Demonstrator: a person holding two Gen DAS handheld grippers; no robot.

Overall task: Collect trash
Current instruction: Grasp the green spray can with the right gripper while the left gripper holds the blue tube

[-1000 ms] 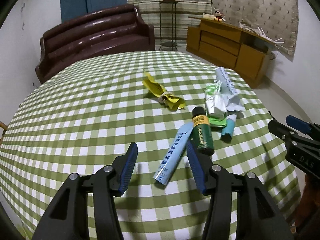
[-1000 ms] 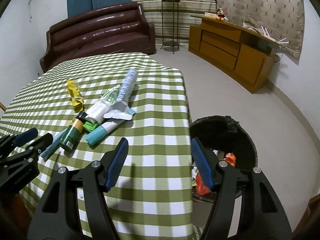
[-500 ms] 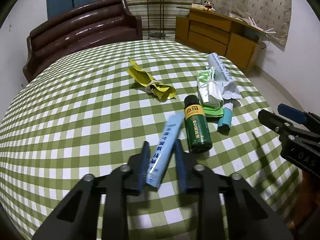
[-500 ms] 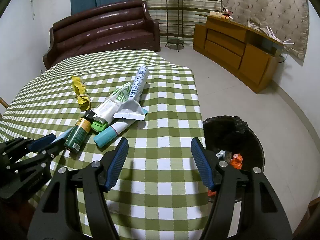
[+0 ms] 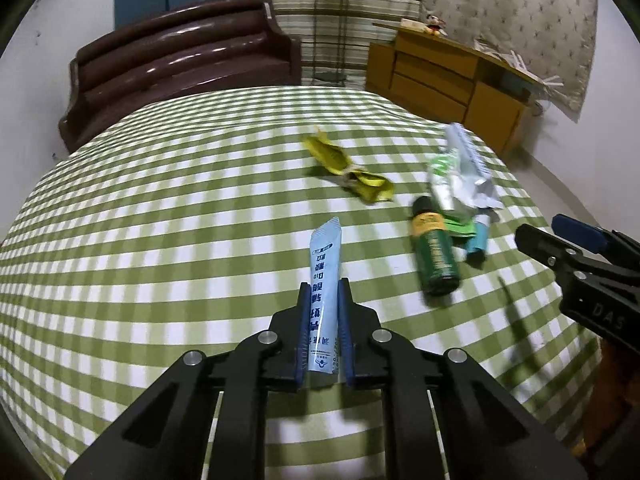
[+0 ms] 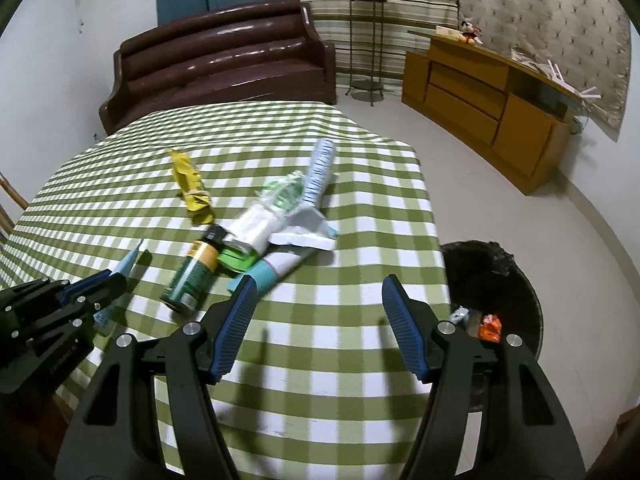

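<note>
Here, left tool clamped on a light-blue sachet, its far end pointing ahead over the checked table. Green spray can lies just right of it. Right tool stands wide, holding nothing; the trash bin sits on its right, below the table edge.

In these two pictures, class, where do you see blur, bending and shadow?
Left wrist view: the green bottle and yellow wrapper smear with motion; the sachet in the left claw stays sharp. Right wrist view: fisheye bends the tablecloth; right claw shadows fall there.
</note>
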